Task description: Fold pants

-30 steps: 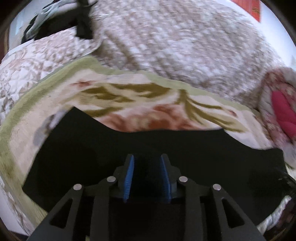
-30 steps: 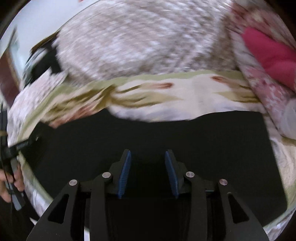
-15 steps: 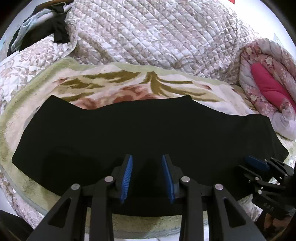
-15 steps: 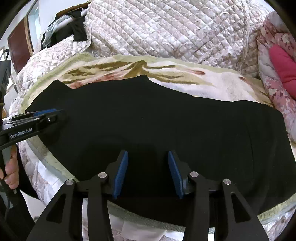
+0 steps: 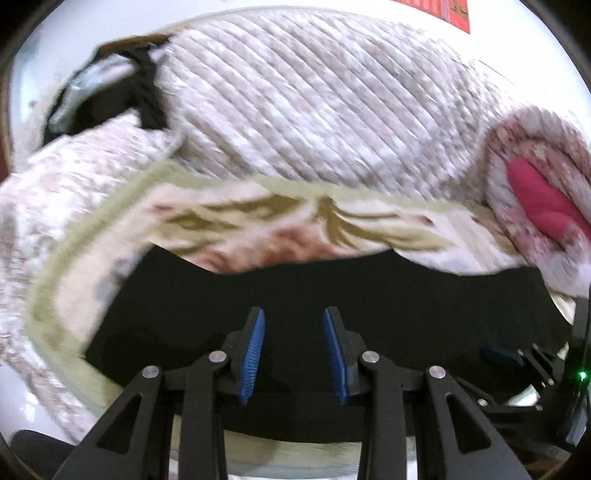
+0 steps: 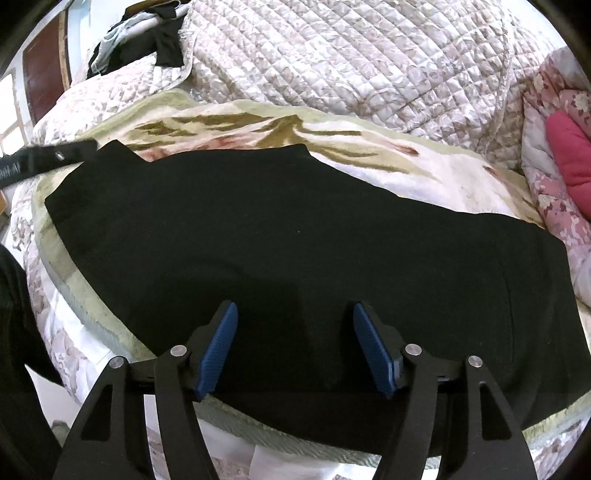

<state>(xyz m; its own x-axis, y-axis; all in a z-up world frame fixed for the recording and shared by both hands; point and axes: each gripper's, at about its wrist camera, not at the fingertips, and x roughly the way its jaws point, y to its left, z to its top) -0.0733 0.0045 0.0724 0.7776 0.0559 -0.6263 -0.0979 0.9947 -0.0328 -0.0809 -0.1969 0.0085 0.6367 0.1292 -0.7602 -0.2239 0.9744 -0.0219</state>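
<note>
The black pants (image 6: 295, 229) lie flat and stretched sideways on a floral blanket (image 6: 424, 166) on the bed. They also fill the lower part of the left wrist view (image 5: 332, 288). My left gripper (image 5: 293, 350) is open and empty, hovering over the pants' near edge. My right gripper (image 6: 295, 347) is open wide and empty, over the near edge of the pants. The right gripper shows at the right edge of the left wrist view (image 5: 517, 362). The left gripper's tip shows at the far left of the right wrist view (image 6: 44, 162).
A quilted bedspread (image 6: 351, 62) is heaped behind the blanket. A rolled floral quilt with pink lining (image 6: 561, 147) lies at the right. Dark clothes (image 6: 147, 33) are piled at the back left. The bed's front edge (image 6: 258, 443) is just below the pants.
The right gripper's jaws have opened wider. The left gripper has swung, its view now blurred and tilted up toward the bedspread. The pants have stayed flat.
</note>
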